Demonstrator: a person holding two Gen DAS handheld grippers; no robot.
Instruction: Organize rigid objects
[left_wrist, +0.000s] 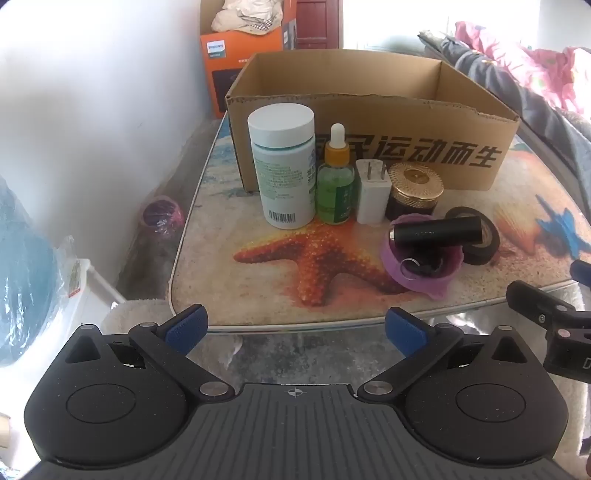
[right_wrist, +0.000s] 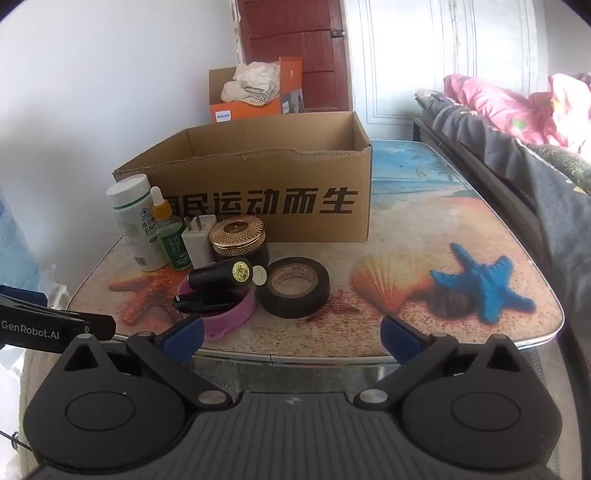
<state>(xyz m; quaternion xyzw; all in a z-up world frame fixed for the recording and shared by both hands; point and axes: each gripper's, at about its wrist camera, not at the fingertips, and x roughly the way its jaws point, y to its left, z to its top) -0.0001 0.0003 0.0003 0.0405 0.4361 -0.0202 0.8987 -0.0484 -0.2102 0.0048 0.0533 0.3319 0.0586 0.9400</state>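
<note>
left gripper (left_wrist: 295, 328): fingers spread wide, nothing between them, held off the near edge of the table (left_wrist: 207, 258). right gripper (right_wrist: 291, 336): fingers likewise spread wide and empty, short of the table's near edge.

open cardboard box (left_wrist: 369, 147) stands at the back of the table, black characters printed on its front wall; interior floor not visible. in a row just in front of that wall, left to right: white bottle (left_wrist: 282, 166) with white cap, upright; green dropper bottle (left_wrist: 335, 177), upright, close beside it; white plug adapter (left_wrist: 372, 192), prongs up; dark jar with gold lid (left_wrist: 415, 190). nearer the front edge, a pink ring-shaped dish (right_wrist: 236, 310) holds small dark items that cannot be identified. a black cylinder (left_wrist: 436, 230) lies on its side across the dish's far rim. a roll of black tape (right_wrist: 293, 291) lies flat just right of the dish. all items are outside the box.
</note>
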